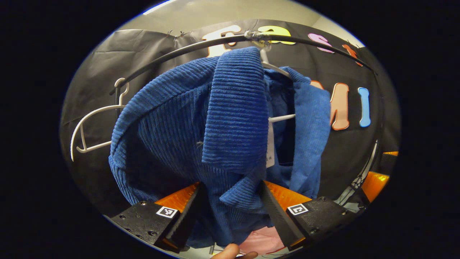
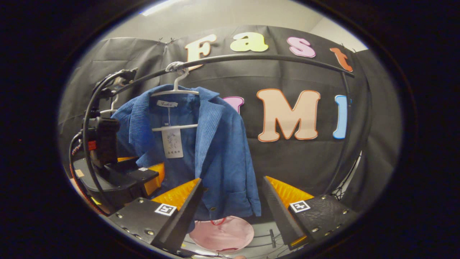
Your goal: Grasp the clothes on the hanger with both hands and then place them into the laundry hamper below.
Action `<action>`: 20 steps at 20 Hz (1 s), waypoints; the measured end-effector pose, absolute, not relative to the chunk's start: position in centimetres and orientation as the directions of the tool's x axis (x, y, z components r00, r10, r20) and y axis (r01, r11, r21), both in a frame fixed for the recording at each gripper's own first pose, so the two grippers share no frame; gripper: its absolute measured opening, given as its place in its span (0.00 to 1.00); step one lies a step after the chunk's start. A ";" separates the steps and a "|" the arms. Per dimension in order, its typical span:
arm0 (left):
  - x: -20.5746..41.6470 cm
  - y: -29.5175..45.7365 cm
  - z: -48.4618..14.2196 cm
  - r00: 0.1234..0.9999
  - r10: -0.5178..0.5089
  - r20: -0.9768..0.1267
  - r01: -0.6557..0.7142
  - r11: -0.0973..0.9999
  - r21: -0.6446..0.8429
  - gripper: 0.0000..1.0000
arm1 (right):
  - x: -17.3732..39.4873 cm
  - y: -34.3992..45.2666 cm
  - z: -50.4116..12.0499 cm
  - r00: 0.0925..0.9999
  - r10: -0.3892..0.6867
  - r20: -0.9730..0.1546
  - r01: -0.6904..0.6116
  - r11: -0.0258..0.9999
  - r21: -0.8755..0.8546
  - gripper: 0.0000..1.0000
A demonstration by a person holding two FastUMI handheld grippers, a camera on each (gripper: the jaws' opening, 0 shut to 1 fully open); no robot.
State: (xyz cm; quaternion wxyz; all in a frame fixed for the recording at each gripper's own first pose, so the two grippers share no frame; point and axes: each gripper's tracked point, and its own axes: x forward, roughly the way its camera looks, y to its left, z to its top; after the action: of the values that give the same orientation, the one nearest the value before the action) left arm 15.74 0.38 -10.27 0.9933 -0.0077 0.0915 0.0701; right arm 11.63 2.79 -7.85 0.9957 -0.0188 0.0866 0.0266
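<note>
Left gripper point(image 1: 230, 212) sat spread around the jacket's point(image 1: 230, 118) lapel, cloth between the fingers but not visibly pinched. Right gripper point(image 2: 231, 212) hung open short of the hem, likely lining up for the second hold. Below lay the pink hamper point(image 2: 221, 233) (placed to catch the drop). Beyond, the jacket hung on its hanger point(image 2: 175, 91) from the rail point(image 2: 273, 58).

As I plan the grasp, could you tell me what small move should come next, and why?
Probably close the left gripper on the blue jacket: its open fingers already straddle the collar fold. The right gripper is open and apart from the cloth, so it should reach in afterwards. The jacket hangs on the white hanger, above the pink hamper.
</note>
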 end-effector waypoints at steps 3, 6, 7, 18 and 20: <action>16.1 0.8 -10.4 0.973 0.129 -0.192 -0.139 0.990 -0.038 0.96 | 14.1 4.8 -8.2 0.983 0.090 -0.162 -0.090 0.996 0.008 0.94; 15.9 1.0 -9.5 0.982 0.081 -0.168 -0.096 0.992 -0.086 0.83 | 16.7 6.4 -8.4 0.982 0.114 -0.150 -0.109 0.993 0.041 0.94; 16.0 1.3 -9.4 0.982 0.071 -0.174 -0.087 0.993 -0.085 0.76 | 17.5 7.0 -8.4 0.982 0.121 -0.143 -0.115 0.992 0.046 0.99; 12.4 -0.4 -9.1 0.950 -0.226 -0.216 0.182 0.961 -0.206 0.10 | 24.4 6.5 -7.4 0.995 0.055 -0.082 -0.049 0.995 0.084 1.00; 11.1 -0.7 -8.7 0.939 -0.269 -0.212 0.224 0.951 -0.215 0.06 | 25.2 6.5 -7.2 0.995 0.060 -0.083 -0.053 0.995 0.085 0.97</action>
State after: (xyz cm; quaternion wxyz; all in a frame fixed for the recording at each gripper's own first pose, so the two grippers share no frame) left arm 11.12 -0.74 -8.68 0.9802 -0.0942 0.1204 -0.1259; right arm 25.19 6.47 -7.18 0.9978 0.0416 0.0428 0.0282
